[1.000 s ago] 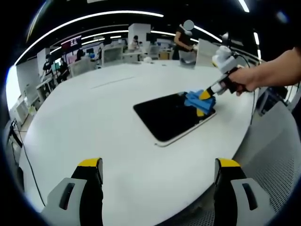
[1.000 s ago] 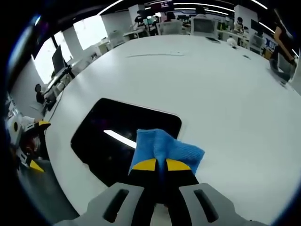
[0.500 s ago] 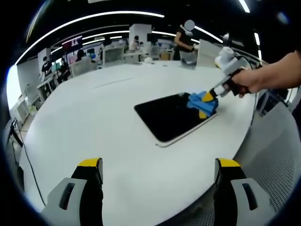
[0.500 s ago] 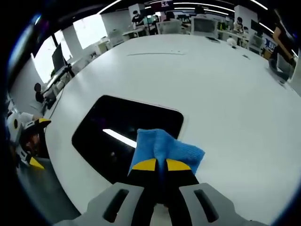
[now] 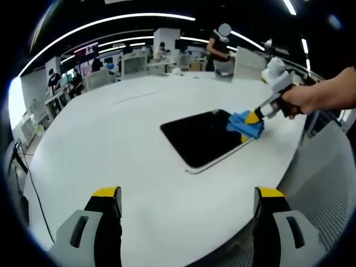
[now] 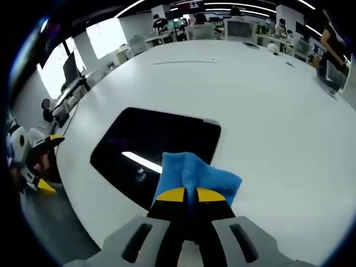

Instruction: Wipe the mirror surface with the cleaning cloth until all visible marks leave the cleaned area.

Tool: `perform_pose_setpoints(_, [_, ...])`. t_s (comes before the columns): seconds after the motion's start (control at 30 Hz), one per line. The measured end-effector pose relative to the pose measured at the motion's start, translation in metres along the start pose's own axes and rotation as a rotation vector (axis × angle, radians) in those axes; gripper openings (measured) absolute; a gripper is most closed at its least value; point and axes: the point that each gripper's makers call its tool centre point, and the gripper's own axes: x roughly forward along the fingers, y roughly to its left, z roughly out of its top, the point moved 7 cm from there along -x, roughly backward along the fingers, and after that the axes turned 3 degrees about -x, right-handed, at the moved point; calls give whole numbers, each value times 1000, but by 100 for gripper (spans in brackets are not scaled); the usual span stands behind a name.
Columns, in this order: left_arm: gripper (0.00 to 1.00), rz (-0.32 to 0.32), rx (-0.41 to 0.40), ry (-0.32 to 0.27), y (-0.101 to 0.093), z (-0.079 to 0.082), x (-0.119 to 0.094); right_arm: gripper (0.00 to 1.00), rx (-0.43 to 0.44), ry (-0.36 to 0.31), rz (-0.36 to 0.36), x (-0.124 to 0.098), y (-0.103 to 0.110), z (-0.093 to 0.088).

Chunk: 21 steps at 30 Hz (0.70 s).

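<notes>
A dark rectangular mirror (image 5: 204, 136) (image 6: 156, 150) with rounded corners lies flat on the white table (image 5: 111, 144) (image 6: 267, 100). My right gripper (image 6: 188, 196) (image 5: 252, 118) is shut on a blue cleaning cloth (image 6: 194, 173) (image 5: 245, 124), which rests on the mirror's right edge in the left gripper view. A hand (image 5: 317, 97) holds that gripper. My left gripper (image 5: 189, 194) stands open near the table's front edge, well short of the mirror, with nothing between its jaws. It also appears at the far left of the right gripper view as the left gripper (image 6: 39, 167).
The round white table reaches far behind the mirror. Desks, monitors and people (image 5: 219, 50) fill the room in the background. A cable (image 5: 33, 194) hangs past the table's left edge. Grey perforated floor (image 5: 328, 206) lies to the right.
My right gripper has dragged the blue cloth from over the mirror's far corner outward to its right edge. The left gripper has stayed still.
</notes>
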Motion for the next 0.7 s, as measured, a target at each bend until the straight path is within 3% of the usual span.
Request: perform_pose_setpoints(0.7, [99, -3, 2, 1, 2, -1, -1, 1, -2, 23, -19, -6, 9, -10])
